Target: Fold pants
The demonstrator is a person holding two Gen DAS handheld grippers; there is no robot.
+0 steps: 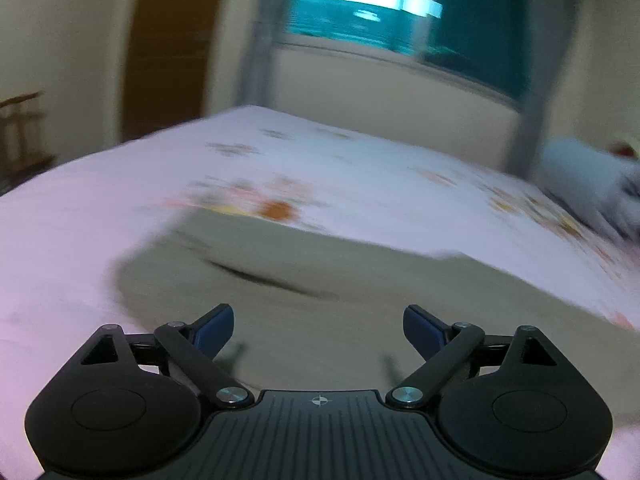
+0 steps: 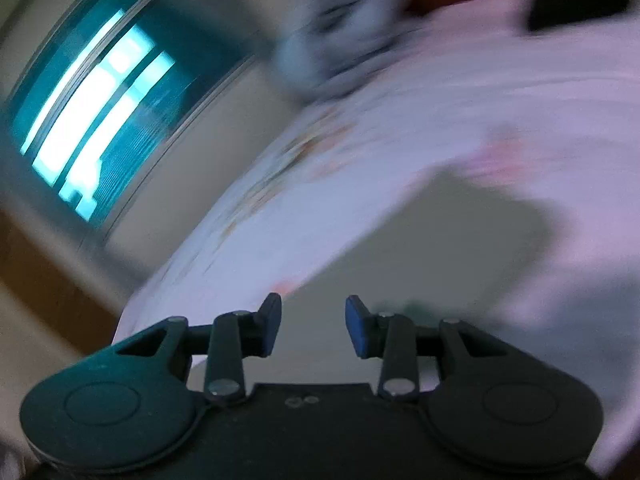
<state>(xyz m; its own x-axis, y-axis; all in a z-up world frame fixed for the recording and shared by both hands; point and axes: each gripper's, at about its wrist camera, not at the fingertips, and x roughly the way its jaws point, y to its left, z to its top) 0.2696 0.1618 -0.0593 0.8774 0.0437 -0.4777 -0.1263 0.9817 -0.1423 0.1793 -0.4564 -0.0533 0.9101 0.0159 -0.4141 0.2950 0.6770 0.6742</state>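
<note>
Khaki-grey pants [image 1: 328, 280] lie flat on a bed with a pale floral sheet [image 1: 80, 208]. In the left wrist view my left gripper [image 1: 318, 328] is open wide, its blue-padded fingers hovering over the near part of the pants and holding nothing. In the right wrist view the pants [image 2: 440, 248] stretch away from the camera, which is tilted and blurred. My right gripper [image 2: 312, 326] is open above the near end of the pants, empty.
A grey-blue bundle of cloth [image 1: 592, 176] lies at the bed's far right corner; it also shows in the right wrist view [image 2: 344, 28]. A window [image 1: 400, 12] and a wall stand behind the bed. A brown door [image 1: 172, 40] is at the left.
</note>
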